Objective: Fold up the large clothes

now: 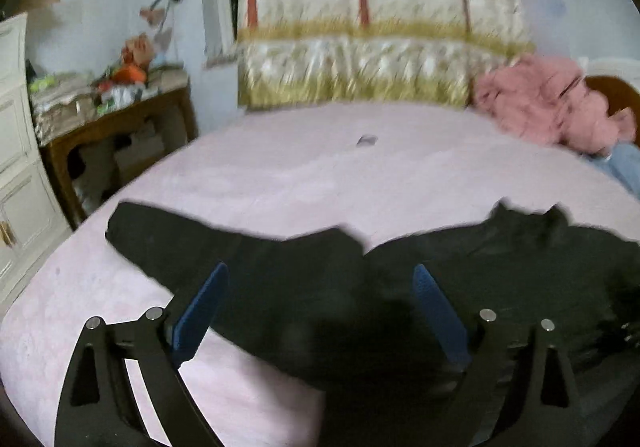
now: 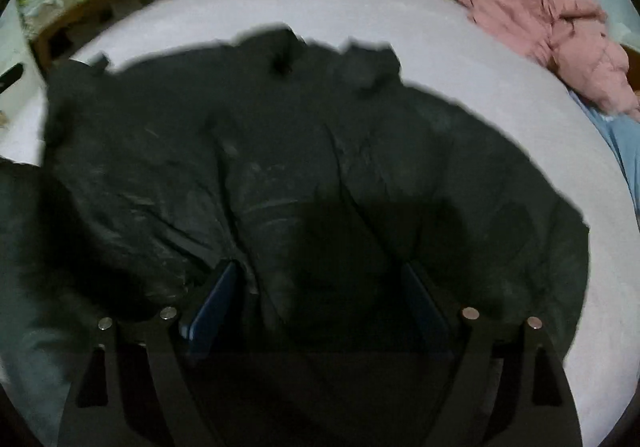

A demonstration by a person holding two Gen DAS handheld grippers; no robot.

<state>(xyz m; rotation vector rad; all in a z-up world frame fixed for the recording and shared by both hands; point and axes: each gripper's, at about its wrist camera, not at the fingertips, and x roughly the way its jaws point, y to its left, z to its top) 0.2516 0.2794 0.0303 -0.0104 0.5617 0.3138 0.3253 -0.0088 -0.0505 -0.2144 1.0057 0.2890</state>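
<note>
Sleeve is stretching away to your left across the pink bed — your left gripper is hovering spread over it, nearer than the right gripper, which is gaping empty above the black jacket's body.

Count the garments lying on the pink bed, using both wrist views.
3: a black jacket spread out nearest the grippers, a crumpled pink garment at the far right corner, and a light blue one beside it at the right edge. Others may lie outside the frame.
</note>
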